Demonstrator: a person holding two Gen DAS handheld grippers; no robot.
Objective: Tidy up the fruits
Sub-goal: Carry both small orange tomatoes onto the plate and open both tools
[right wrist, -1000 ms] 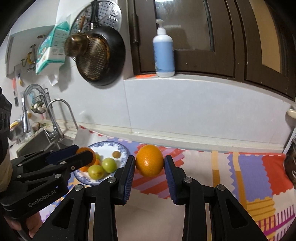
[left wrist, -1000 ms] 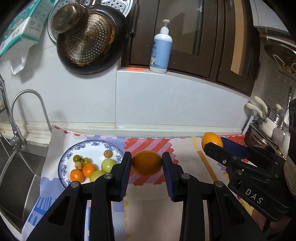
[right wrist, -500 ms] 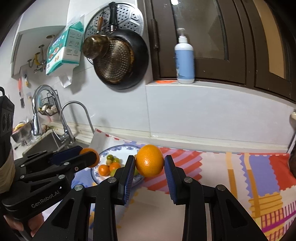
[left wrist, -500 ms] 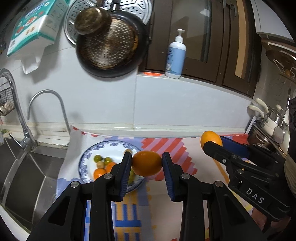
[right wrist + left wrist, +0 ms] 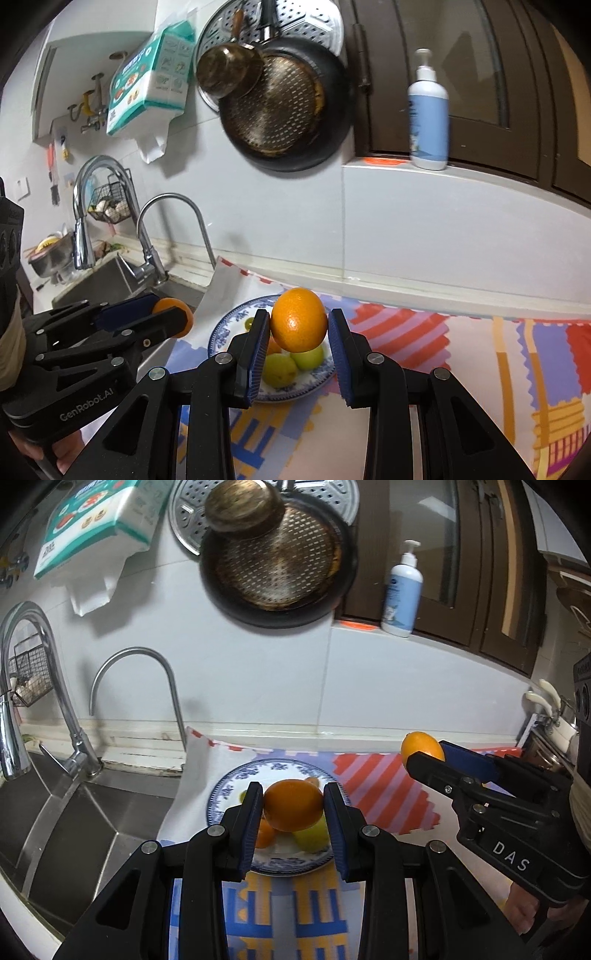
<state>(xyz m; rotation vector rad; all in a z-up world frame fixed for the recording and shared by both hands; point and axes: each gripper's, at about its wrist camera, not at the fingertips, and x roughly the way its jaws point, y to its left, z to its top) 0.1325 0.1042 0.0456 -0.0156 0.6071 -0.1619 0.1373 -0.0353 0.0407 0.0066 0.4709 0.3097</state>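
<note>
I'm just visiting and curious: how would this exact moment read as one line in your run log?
left gripper: shut on orange | right gripper: shut on orange | both above blue-patterned plate of small fruit | phase: carrying, not released

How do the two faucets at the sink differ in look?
The tall faucet is shiny chrome with a thick, flaring pull-down spray head; the slim gooseneck faucet is a thin plain matte tube. The tall faucet arches higher and carries a side lever; no lever shows on the slim one. Both are metal arches beside the sink.
</note>
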